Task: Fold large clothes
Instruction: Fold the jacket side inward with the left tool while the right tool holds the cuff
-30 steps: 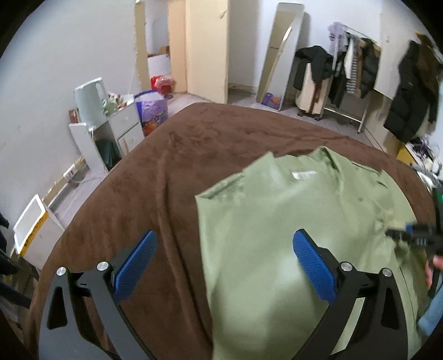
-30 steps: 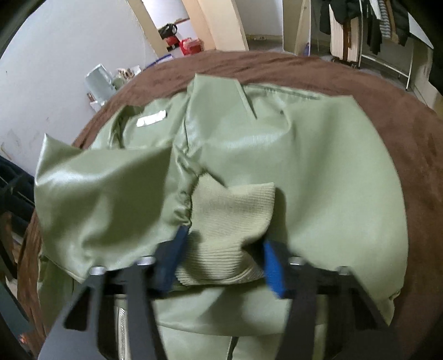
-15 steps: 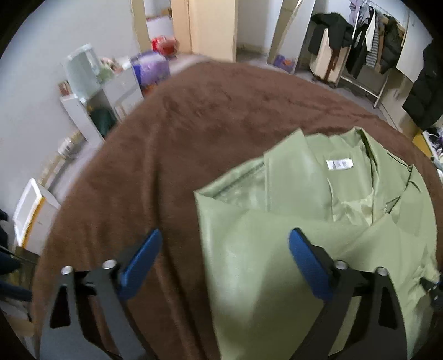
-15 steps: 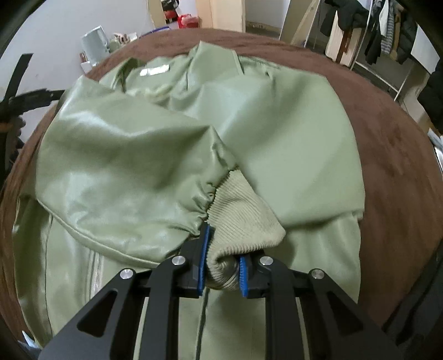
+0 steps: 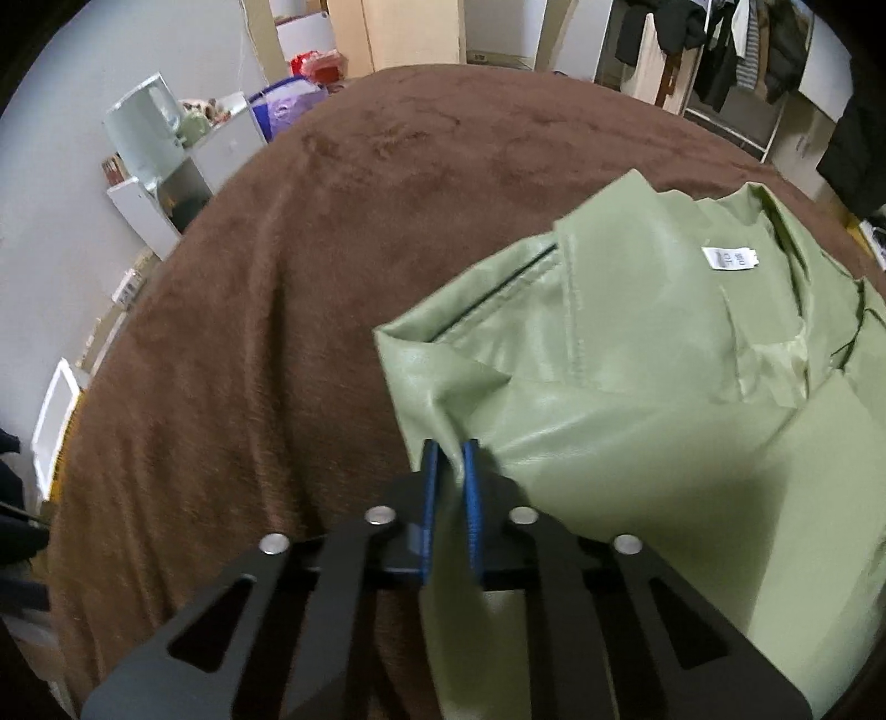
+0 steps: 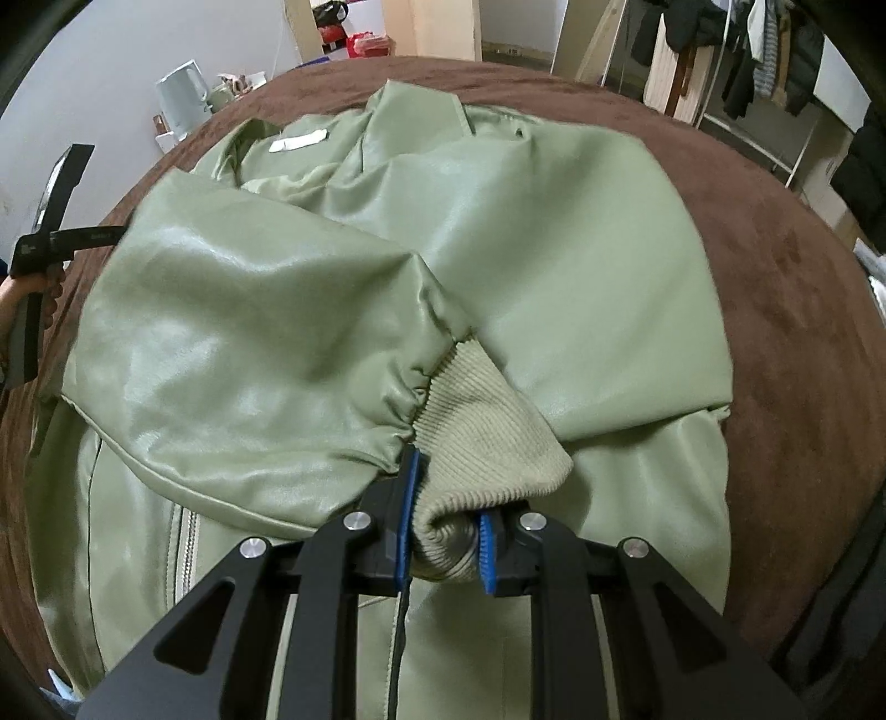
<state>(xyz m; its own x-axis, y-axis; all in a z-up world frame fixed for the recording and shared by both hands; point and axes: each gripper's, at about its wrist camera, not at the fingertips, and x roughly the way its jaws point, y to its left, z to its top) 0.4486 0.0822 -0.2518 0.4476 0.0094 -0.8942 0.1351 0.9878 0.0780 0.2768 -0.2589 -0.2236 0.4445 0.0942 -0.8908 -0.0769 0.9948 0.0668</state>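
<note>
green jacket point(image 6: 554, 232) lies spread on the brown blanket point(image 5: 288, 310), collar end far, hem end near. white neck label point(image 5: 730, 258) faces up inside the open collar.

left gripper point(image 5: 449, 459): jaws have just been closing and now sit pressed together, blue pads point(image 5: 431, 471) pinching a raised fold at the jacket's left edge. fabric pulls up into a small ridge between the pads and runs down out of the near side of the jaws. in the right wrist view this gripper shows at the far left edge of frame, beside the jacket's left side, with part of a hand point(image 6: 16, 299) on its handle.

right gripper point(image 6: 446, 518): jaws have been closing over the past moment and now clamp the ribbed knit cuff point(image 6: 487, 437) of one sleeve point(image 6: 249, 332). cuff bunches between the blue pads point(image 6: 407, 498). sleeve lies folded across the jacket front, from the left shoulder side toward near centre, cuff end at the gripper.

front zip point(image 6: 185, 554) visible on the near-left panel, below the folded sleeve.

background: pale kettle point(image 5: 145, 130) on a white shelf unit point(image 5: 183, 183) far left off the blanket, clothes rack point(image 5: 736, 50) with dark garments far right.
</note>
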